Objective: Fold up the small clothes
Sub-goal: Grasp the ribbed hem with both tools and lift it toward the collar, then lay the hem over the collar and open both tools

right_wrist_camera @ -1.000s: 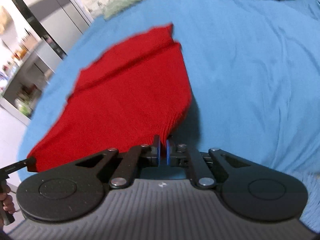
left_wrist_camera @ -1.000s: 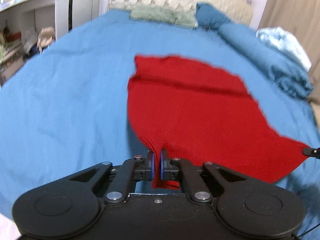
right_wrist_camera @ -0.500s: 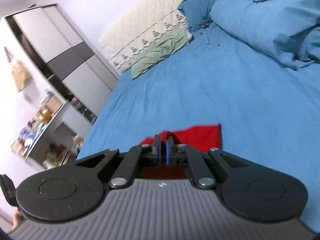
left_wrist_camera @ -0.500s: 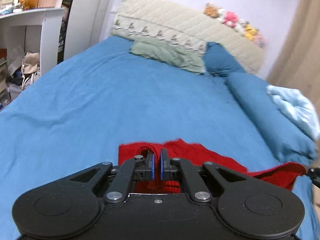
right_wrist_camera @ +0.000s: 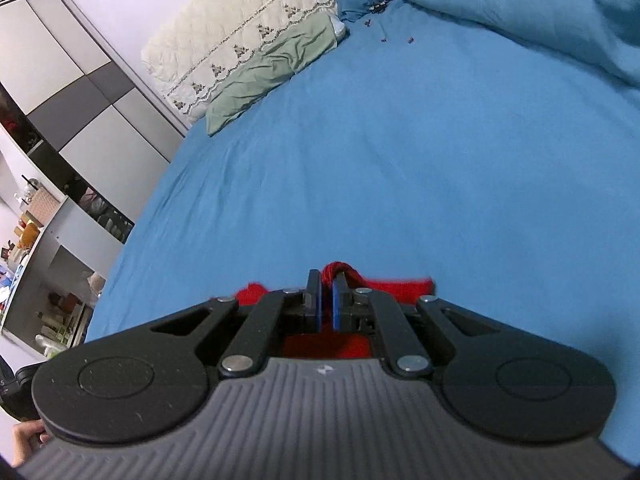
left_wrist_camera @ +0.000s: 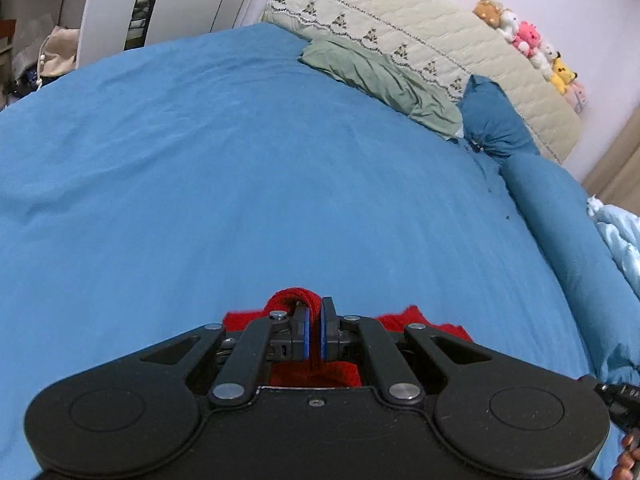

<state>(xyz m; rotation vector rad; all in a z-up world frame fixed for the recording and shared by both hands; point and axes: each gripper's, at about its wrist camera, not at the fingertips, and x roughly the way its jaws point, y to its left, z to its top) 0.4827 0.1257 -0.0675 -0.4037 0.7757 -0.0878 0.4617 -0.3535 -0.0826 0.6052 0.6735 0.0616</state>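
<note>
— At six o'clock on the blue bed (left_wrist_camera: 248,184), where's the red garment (left_wrist_camera: 404,316)?
— Mostly hidden beneath both tools. The left gripper (left_wrist_camera: 313,330) is clamped on one bunched red edge, the right gripper (right_wrist_camera: 326,304) on another.
— Risk?
— Knit may slip from either pinch, or uneven travel could skew the fold, I'd judge.

the red knit garment (left_wrist_camera: 316,374) hangs bunched beneath both grippers, a looped fold of its edge poking up, mostly hidden over the blue bed.
</note>
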